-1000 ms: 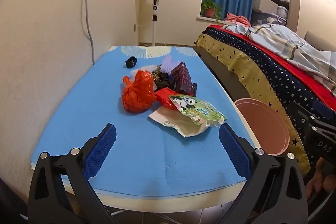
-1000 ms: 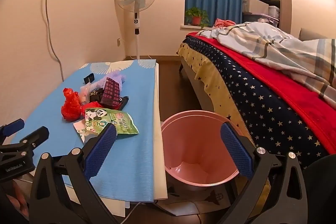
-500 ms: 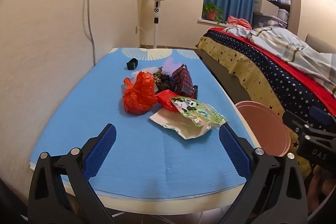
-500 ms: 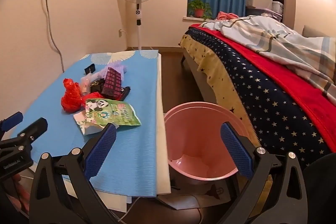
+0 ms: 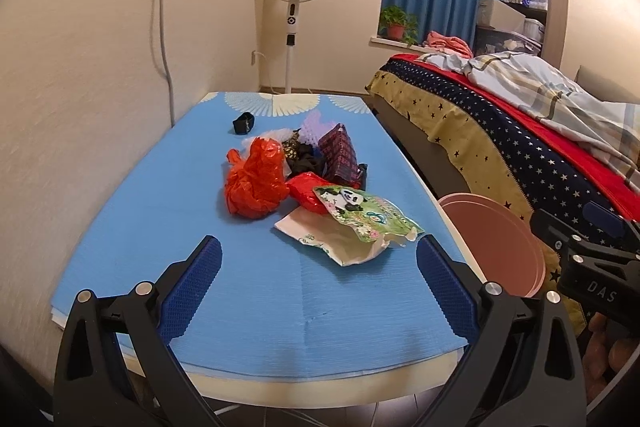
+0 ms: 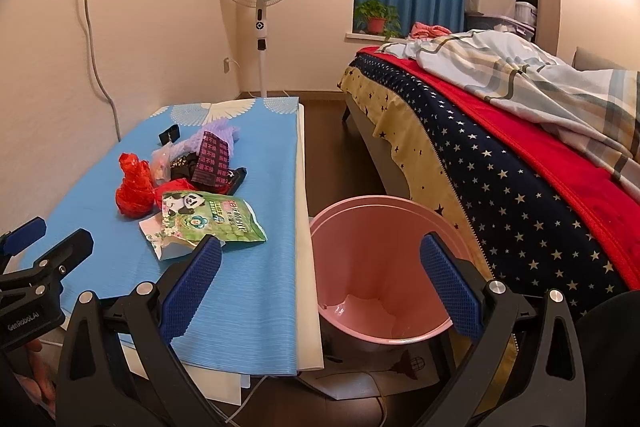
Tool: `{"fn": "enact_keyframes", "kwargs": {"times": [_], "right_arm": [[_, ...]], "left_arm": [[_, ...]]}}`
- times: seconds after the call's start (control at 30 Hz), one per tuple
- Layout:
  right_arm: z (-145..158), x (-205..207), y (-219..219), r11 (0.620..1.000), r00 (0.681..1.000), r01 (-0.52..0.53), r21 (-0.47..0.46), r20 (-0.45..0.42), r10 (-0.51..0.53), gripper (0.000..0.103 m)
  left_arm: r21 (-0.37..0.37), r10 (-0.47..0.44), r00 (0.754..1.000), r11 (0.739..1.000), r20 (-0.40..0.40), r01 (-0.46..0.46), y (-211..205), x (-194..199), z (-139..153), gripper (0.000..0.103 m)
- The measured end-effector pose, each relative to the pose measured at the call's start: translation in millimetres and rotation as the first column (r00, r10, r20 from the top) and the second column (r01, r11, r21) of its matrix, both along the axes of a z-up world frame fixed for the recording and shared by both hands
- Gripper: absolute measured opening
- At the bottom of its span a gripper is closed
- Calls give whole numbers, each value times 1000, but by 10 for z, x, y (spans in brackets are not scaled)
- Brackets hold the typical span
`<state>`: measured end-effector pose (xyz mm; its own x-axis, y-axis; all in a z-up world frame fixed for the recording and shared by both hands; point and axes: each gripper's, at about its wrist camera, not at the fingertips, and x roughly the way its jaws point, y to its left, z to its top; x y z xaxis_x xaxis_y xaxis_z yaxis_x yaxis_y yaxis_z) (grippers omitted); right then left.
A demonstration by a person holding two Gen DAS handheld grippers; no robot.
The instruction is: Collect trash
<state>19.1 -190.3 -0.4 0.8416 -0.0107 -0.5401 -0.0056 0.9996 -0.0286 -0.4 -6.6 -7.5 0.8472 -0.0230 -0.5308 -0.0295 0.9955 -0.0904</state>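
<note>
So with both my left gripper (image 5: 318, 269) and right gripper (image 6: 320, 269) hanging released and empty, jaws spread wide, the trash pile (image 5: 304, 175) lies untouched mid-desk (image 5: 160, 227) while the pink bin (image 6: 380, 267) waits just beside its edge, handy for dropping.
</note>
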Motion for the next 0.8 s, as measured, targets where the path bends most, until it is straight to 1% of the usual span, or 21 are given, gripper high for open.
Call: {"fn": "enact_keyframes", "kwargs": {"times": [0.8], "right_arm": [[28,-28,50,1000,1000,-6,-11,13,6,97]], "left_arm": [[-13,0,1000,1000,-5,0,6,-3,12,95]]}}
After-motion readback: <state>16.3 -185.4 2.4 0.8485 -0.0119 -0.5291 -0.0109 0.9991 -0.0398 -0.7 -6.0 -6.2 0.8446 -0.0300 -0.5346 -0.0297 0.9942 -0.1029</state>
